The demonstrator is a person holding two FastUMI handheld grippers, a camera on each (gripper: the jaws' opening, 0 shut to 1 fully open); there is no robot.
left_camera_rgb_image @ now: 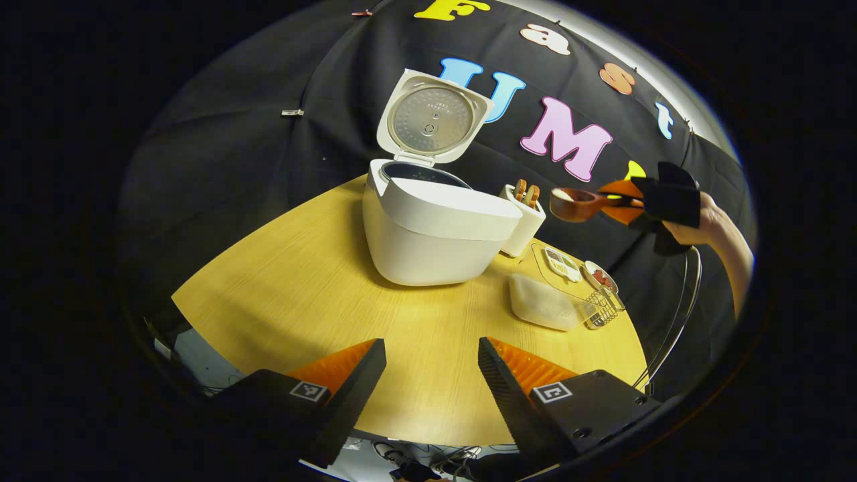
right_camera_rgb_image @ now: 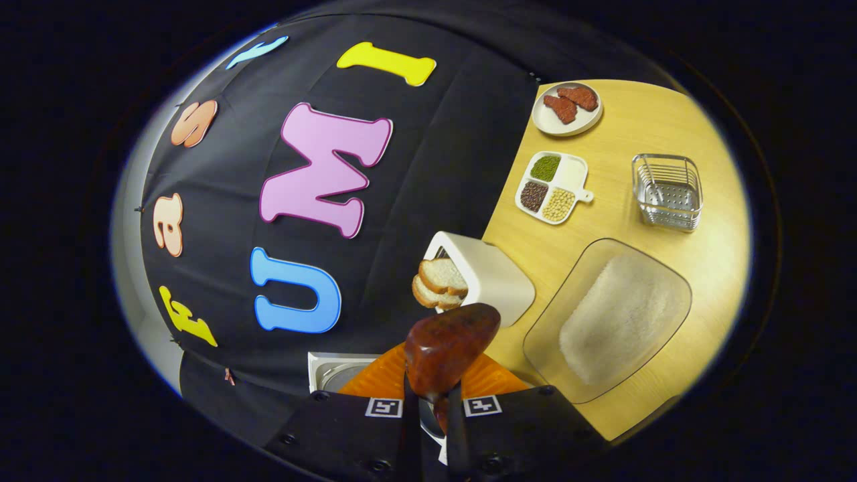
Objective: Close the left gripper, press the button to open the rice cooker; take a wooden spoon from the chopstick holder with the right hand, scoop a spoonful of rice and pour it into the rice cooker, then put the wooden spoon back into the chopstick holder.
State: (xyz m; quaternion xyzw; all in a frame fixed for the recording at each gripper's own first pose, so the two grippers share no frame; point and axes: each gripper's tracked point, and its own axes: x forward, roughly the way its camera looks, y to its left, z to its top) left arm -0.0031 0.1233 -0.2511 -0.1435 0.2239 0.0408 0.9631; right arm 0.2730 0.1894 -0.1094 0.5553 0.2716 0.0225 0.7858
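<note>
The white rice cooker (left_camera_rgb_image: pixel 435 234) stands on the table with its lid (left_camera_rgb_image: pixel 434 117) raised upright. Right of it is the white chopstick holder (left_camera_rgb_image: pixel 525 217), wooden handles poking out of its top. My right gripper (left_camera_rgb_image: pixel 639 201), held by a hand, is shut on a wooden spoon (left_camera_rgb_image: pixel 577 203) with rice in its bowl, hovering level above and right of the holder. In the right gripper view the spoon (right_camera_rgb_image: pixel 448 348) sticks out from between my right gripper's (right_camera_rgb_image: pixel 432 405) fingers, above the holder (right_camera_rgb_image: pixel 485 274). My left gripper (left_camera_rgb_image: pixel 432 375) is open over the table's near edge, holding nothing.
A clear container of rice (right_camera_rgb_image: pixel 619 318) lies beside the holder. Behind it sit a divided dish of beans (right_camera_rgb_image: pixel 552 186), a small plate with reddish pieces (right_camera_rgb_image: pixel 568 107) and a wire basket (right_camera_rgb_image: pixel 667 191). A corner of the cooker lid (right_camera_rgb_image: pixel 335 371) shows beside my right fingers.
</note>
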